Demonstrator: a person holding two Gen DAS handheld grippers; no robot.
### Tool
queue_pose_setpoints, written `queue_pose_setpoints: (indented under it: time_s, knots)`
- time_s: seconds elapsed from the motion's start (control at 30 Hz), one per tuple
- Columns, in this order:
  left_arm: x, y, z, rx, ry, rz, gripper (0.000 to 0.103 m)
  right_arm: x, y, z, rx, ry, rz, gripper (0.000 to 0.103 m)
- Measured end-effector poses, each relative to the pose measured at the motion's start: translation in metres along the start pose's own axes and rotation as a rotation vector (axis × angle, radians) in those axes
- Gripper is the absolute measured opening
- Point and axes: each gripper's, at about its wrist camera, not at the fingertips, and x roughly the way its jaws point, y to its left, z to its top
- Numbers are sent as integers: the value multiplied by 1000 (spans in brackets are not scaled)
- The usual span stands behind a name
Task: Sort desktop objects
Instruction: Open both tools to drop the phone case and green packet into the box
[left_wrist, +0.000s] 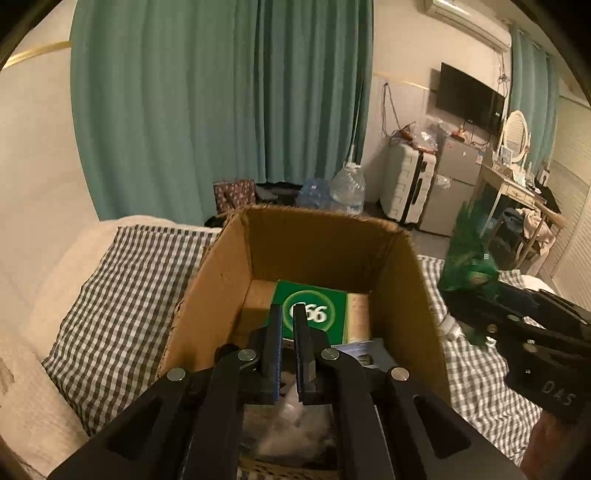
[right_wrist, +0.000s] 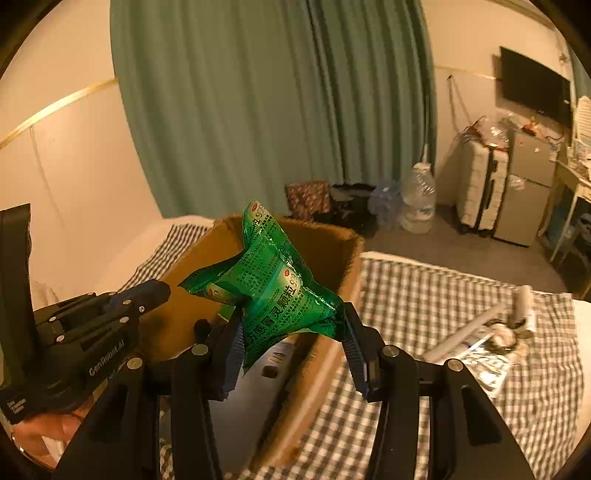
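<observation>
Where the left wrist view looks down, a bed (left_wrist: 122, 295) in a checked cover carries an open cardboard box (left_wrist: 218, 291), with green curtains (left_wrist: 221, 103) behind, water bottles (left_wrist: 347, 188) on the floor, a white suitcase (left_wrist: 406, 184), a wall TV (left_wrist: 469, 98) and a dressing table (left_wrist: 517, 184) at the right. The left claw (left_wrist: 287, 314) hangs over the box mouth, its jaws all but closed on nothing; beyond its tips a green carton (left_wrist: 325, 306) lies flat on the box floor. At the right edge the right claw (left_wrist: 476, 291) carries a blurred green packet (left_wrist: 467, 258) just outside the box's right wall. From the right wrist view the same curtains (right_wrist: 258, 110), suitcase (right_wrist: 480, 184) and bed (right_wrist: 424, 295) show, with a loose heap of papers and a white roll (right_wrist: 495, 332) on the cover to the right. The right claw (right_wrist: 291, 314) stands about half open, its pads pressed on both sides of the crumpled packet (right_wrist: 273, 280), which sticks up above the box (right_wrist: 332, 236). The left claw (right_wrist: 162, 290) points in from the left over the box's near corner, clear of the packet.
</observation>
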Motion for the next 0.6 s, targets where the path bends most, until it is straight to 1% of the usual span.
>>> queue_pose_setpoints:
  time_s: [0.07, 0.1, 0.13, 0.2, 0.27, 0.3, 0.37, 0.4, 0.43, 0.47, 0.5, 0.57, 0.6]
  knots:
    - [6, 5, -1, -7, 8, 6, 8, 16, 3, 0, -4, 21, 10, 48]
    - [9, 6, -1, -9, 11, 7, 12, 25, 4, -1, -5, 35, 17, 49]
    - [12, 7, -1, -10, 15, 6, 14, 33, 4, -1, -8, 47, 24, 49]
    - [16, 9, -2, -5, 18, 11, 25, 45, 4, -1, -18, 64, 31, 51]
    - [21, 9, -2, -9, 11, 26, 33, 56, 3, -1, -25, 67, 20, 60]
    - [23, 9, -2, -16, 14, 30, 33, 60, 1, -1, -33, 68, 20, 66]
    - [23, 8, -2, -15, 18, 20, 34, 62, -7, -1, -12, 48, 4, 69]
    - [22, 7, -2, -11, 17, 26, 40, 62, -12, 1, 10, 38, 4, 74]
    - [21, 7, -1, -9, 15, 31, 45, 62, -18, 2, 35, 35, 12, 75]
    - [20, 7, 0, -8, 8, 37, 56, 61, -21, 4, 51, 35, 19, 75]
    - [18, 6, 1, -10, 2, 41, 62, 58, -25, 4, 64, 30, 19, 75]
    - [15, 3, 2, -17, -17, 34, 63, 51, -31, 6, 79, 13, 12, 76]
    - [15, 0, 3, -19, -6, 27, 64, 47, -34, 6, 82, -1, 13, 80]
